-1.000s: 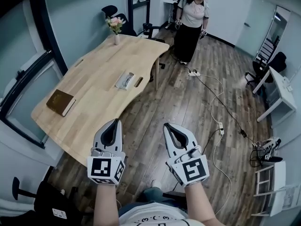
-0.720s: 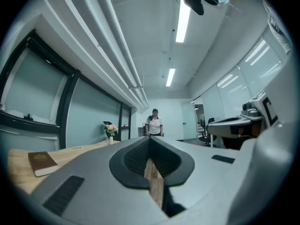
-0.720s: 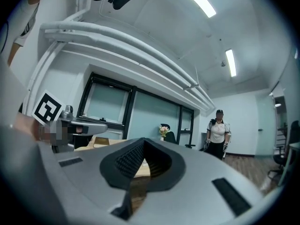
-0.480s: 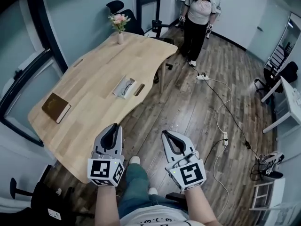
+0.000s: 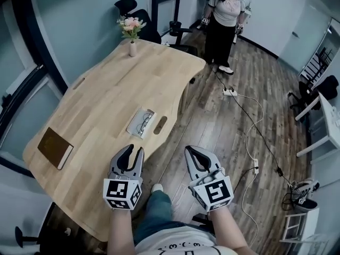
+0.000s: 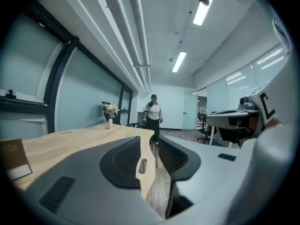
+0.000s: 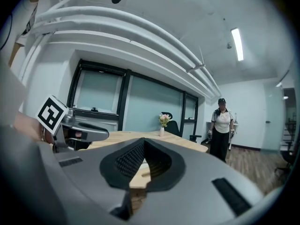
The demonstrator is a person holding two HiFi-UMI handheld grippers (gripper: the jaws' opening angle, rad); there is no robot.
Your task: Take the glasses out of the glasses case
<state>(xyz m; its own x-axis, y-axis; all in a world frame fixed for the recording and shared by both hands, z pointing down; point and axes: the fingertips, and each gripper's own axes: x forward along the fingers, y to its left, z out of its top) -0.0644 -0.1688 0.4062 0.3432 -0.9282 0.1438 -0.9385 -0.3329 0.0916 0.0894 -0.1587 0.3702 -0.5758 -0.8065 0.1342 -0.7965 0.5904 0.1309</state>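
An open pale glasses case [image 5: 141, 122] lies on the wooden table [image 5: 101, 100] near its right edge, with dark-rimmed glasses [image 5: 142, 124] inside. My left gripper [image 5: 134, 151] hovers over the table's near edge, a short way in front of the case. Its jaws are opening and nothing is between them; the gap shows in the left gripper view [image 6: 154, 143]. My right gripper [image 5: 190, 151] hangs over the floor right of the table, tips together and empty [image 7: 143, 142]. The case is hidden in both gripper views.
A brown book [image 5: 54, 147] lies at the table's left end and a flower vase [image 5: 131, 34] stands at the far end. An oblong slot [image 5: 160, 124] is cut beside the case. A person [image 5: 225, 20] stands beyond the table. Cables [image 5: 249, 126] run across the floor.
Both grippers and the view have moved forward to the table. The left gripper now reaches over the table's edge and its jaws have parted. The right jaws stay together.
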